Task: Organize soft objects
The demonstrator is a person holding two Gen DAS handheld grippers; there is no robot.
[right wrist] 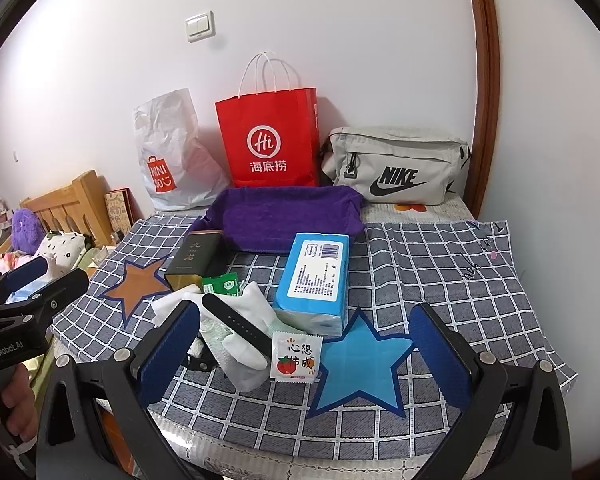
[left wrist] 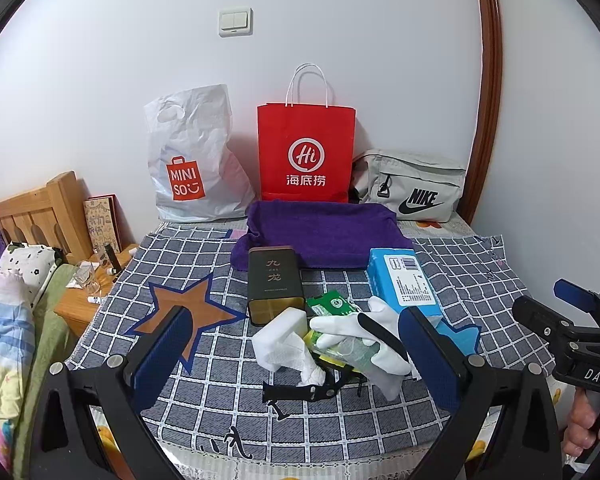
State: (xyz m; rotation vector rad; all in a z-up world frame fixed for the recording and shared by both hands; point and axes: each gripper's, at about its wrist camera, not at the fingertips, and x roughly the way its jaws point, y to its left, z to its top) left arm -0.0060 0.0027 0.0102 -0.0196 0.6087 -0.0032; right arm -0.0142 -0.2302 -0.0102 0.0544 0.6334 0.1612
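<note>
A folded purple towel [left wrist: 320,236] [right wrist: 288,216] lies at the back of the checked cloth. In front of it sits a pile: a white glove [left wrist: 356,332] [right wrist: 256,312], crumpled white tissue [left wrist: 288,348], a green sachet [left wrist: 330,304] [right wrist: 220,284], a black strap [left wrist: 300,392] [right wrist: 236,324] and a small tissue packet with a tomato print [right wrist: 296,356]. A blue tissue pack [left wrist: 408,280] [right wrist: 316,276] lies to the right of the pile. My left gripper [left wrist: 300,352] stands open, its fingers either side of the pile. My right gripper [right wrist: 304,356] is open above the blue star patch [right wrist: 360,364].
A dark tea tin [left wrist: 276,280] [right wrist: 196,260] lies left of the pile. Against the wall stand a white Miniso bag [left wrist: 192,160] [right wrist: 168,152], a red paper bag [left wrist: 306,152] [right wrist: 270,136] and a grey Nike pouch [left wrist: 412,188] [right wrist: 396,168]. A wooden headboard [left wrist: 40,208] and bedding lie left.
</note>
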